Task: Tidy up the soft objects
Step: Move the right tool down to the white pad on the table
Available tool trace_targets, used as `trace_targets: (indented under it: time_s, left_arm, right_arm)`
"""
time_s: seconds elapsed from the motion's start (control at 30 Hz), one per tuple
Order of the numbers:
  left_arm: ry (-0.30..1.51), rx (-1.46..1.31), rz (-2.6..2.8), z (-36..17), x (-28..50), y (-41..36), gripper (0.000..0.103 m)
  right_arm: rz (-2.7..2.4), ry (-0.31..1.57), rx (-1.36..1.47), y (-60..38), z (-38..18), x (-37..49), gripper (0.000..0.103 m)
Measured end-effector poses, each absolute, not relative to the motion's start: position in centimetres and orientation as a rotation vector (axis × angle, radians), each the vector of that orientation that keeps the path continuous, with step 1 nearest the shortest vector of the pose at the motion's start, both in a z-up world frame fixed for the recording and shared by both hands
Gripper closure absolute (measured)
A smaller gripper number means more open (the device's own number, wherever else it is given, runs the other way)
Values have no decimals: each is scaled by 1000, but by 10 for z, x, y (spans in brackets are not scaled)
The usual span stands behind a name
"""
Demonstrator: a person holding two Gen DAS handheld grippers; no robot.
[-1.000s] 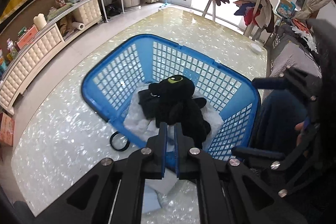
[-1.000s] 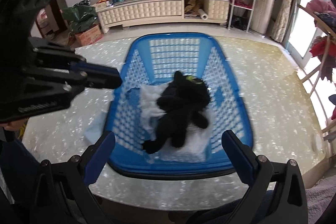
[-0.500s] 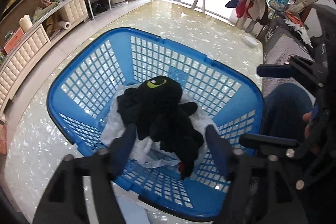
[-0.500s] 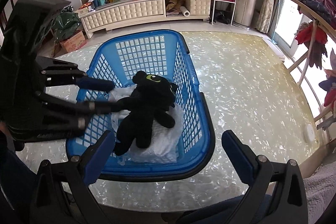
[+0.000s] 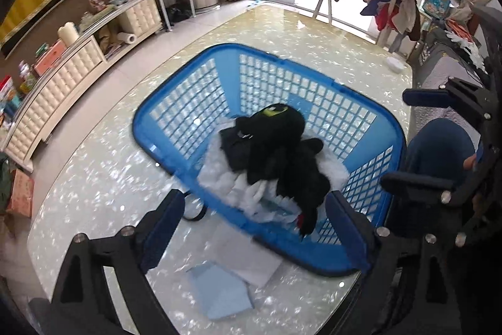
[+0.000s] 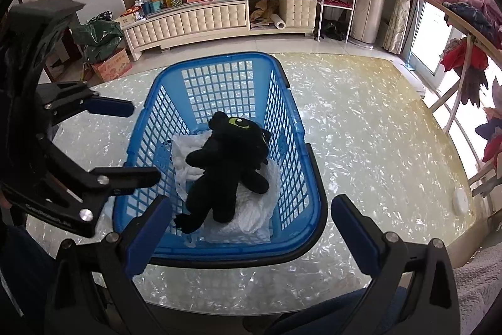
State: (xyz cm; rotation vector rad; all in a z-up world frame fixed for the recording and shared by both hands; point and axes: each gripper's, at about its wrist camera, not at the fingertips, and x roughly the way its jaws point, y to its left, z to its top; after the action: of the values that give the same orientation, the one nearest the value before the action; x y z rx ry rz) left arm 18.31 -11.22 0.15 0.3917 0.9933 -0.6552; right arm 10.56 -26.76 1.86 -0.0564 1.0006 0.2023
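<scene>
L gripper (image 5: 254, 218) jaws just opened, nothing between them now, so the black dragon plush (image 5: 276, 153) is released and lying in the blue laundry basket (image 5: 175, 102) on a white cloth (image 6: 251, 209), maybe a towel. R gripper (image 6: 248, 225) spread wide, empty.

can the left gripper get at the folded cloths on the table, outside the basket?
Probably yes. The left gripper is open and empty, and the folded cloths lie uncovered just below it, in front of the basket.
</scene>
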Motion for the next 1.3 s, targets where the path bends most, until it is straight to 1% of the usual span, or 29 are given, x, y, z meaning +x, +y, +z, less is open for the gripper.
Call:
trace_targets:
  time_s: [0.43,0.47,0.53,0.8,0.9,1.03,1.13,1.2,1.3]
  left_arm:
    - [985,320,-609,14,154,-45,12]
    - [991,317,-604,14,151,-40,11]
    - [1012,316,-590,10,146,-29,0]
    - [1042,282,-501,-6,126,11,0]
    - [1055,257,-476,-10,122,25,0]
    - [1069,246,-432,-18,117,43,0]
    - [1094,226,-414,-26,118,54,0]
    - [1105,214,-398,-34,117,62,0]
    - [1132,218,-377,-48,115,72,0]
  right_arm:
    - [341,938,-62,-227,36,99,1]
    - [360,931,-69,-222,37,98,1]
    - [386,929,-87,-212,37,96,1]
    - [455,946,-133,-177,28,93,2]
    - [489,953,-147,-163,25,91,6]
    - [525,961,-163,-143,21,89,7]
    - [555,981,-165,-126,13,88,10]
    - [580,997,-164,-118,7,88,15]
    - [611,1014,-161,-105,-1,88,20]
